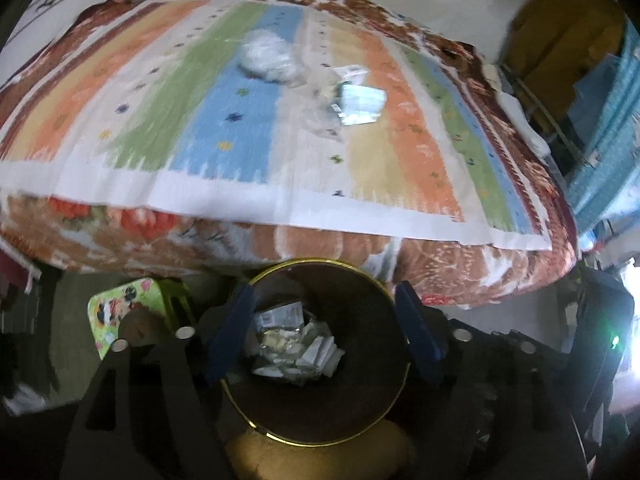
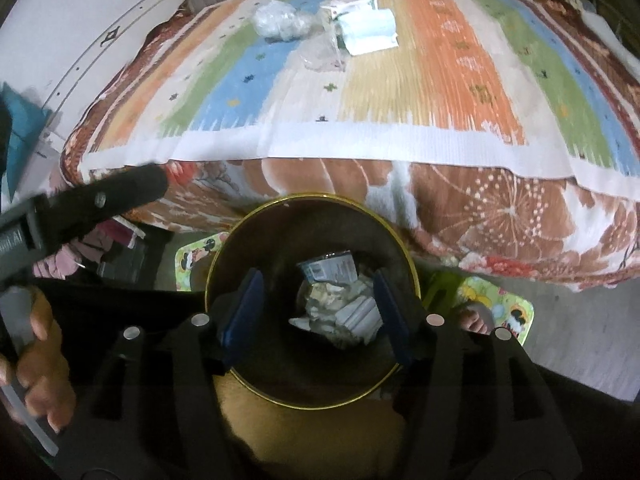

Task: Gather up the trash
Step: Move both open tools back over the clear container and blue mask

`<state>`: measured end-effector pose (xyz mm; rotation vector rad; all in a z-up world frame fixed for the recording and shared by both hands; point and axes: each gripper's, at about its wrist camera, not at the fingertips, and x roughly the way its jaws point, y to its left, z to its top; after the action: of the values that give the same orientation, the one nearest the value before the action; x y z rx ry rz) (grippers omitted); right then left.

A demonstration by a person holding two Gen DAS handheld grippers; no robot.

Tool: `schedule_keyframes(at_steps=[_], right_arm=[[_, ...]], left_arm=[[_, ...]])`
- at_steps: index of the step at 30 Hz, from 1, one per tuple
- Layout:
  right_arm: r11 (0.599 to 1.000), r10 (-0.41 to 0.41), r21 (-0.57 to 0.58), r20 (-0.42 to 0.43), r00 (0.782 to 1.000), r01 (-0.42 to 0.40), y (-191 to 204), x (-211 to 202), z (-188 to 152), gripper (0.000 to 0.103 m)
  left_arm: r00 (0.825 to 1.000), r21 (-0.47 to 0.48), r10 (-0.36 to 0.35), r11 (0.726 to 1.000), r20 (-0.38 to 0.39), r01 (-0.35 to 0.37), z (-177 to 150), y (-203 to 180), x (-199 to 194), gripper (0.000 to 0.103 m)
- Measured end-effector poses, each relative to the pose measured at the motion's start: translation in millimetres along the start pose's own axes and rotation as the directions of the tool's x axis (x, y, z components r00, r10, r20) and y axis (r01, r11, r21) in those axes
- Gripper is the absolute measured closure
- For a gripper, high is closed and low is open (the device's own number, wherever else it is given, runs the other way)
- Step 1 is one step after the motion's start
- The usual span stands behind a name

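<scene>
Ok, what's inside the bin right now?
The bin holds a heap of crumpled wrappers and a printed blue-and-white packet at the far side. Whatever lies under that heap is covered. Both tools are open above it, holding nothing.

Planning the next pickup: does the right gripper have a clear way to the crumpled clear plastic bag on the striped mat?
Probably yes: right gripper is open and empty over the bin; nothing covers the plastic bag, though it lies far across the mat.
</scene>
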<state>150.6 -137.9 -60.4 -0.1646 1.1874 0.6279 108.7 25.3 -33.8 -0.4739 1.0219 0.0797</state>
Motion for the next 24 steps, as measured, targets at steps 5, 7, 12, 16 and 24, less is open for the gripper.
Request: schedule_keyframes(at_steps=[5, 7, 12, 16, 24], right_arm=[[0.999, 0.047, 0.022, 0.035, 0.998, -0.048, -4.3, -12.4, 7.3, 0.042], [0.994, 0.098, 0.043, 0.047, 0.994, -0.1, -6.0, -18.1, 9.2, 0.038], [0.996, 0.087, 0.008, 0.086, 0.993, -0.088, -2.3, -29.7, 16.0, 0.028], [0.998, 0.062, 0.003, 0.119, 0.991, -0.063, -5.3, -37.8, 24.4, 0.018], [0.997, 0.075, -0.002, 0.136, 0.988, -0.075, -11.2, -45.7, 48.5, 0.009]], left_arm=[[0.995, 0.061, 0.061, 0.996, 0.077, -0.066, 17.0, 0.3, -11.4, 0.023], [0.995, 0.053, 0.066, 0.996, 0.075, -0.07, 21.9, 4.1, -10.5, 0.022], [0.994, 0.038, 0.08, 0.996, 0.07, -0.083, 31.6, 7.9, -5.3, 0.006], [0.989, 0.081, 0.133, 0.987, 0.071, -0.139, 45.3, 5.4, 2.8, 0.006], [0.98, 0.059, 0.194, 0.979, 0.05, -0.197, 74.6, 15.3, 21.0, 0.006]])
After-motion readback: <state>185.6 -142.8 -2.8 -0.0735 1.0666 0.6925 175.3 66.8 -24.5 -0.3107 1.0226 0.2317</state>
